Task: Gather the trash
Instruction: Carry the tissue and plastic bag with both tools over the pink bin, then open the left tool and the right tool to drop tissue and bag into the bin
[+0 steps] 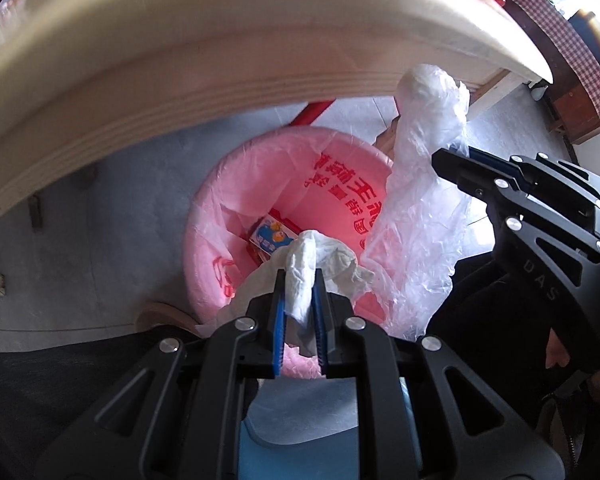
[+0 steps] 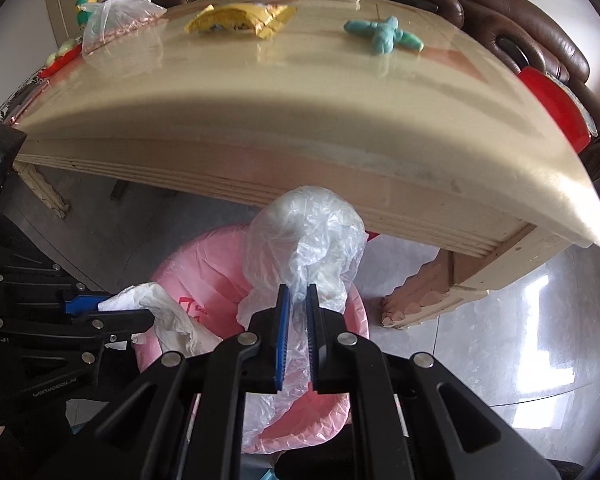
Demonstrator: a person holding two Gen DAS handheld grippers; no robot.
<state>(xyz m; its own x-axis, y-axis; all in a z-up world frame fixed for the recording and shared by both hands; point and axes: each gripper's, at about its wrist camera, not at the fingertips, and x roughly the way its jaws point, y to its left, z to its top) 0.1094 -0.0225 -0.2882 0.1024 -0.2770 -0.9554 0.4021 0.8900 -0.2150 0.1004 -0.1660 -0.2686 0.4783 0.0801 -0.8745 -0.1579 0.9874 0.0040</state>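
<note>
A bin lined with a pink bag (image 1: 260,184) stands on the floor under the table edge; the pink-lined bin (image 2: 208,264) also shows in the right wrist view. My left gripper (image 1: 300,276) is shut on a crumpled white tissue (image 1: 320,256) right above the bin's mouth. My right gripper (image 2: 298,292) is shut on a clear plastic bag (image 2: 308,236) that hangs over the bin's near rim. That clear plastic bag (image 1: 424,184) and the right gripper (image 1: 452,160) appear at the right of the left wrist view. A small printed carton (image 1: 270,236) lies inside the bin.
The beige table (image 2: 300,120) overhangs the bin. On it lie a yellow wrapper (image 2: 236,20), a teal toy (image 2: 384,34) and a clear bag (image 2: 116,20). A brown sofa (image 2: 520,20) runs behind. Glossy grey floor (image 2: 520,340) spreads to the right.
</note>
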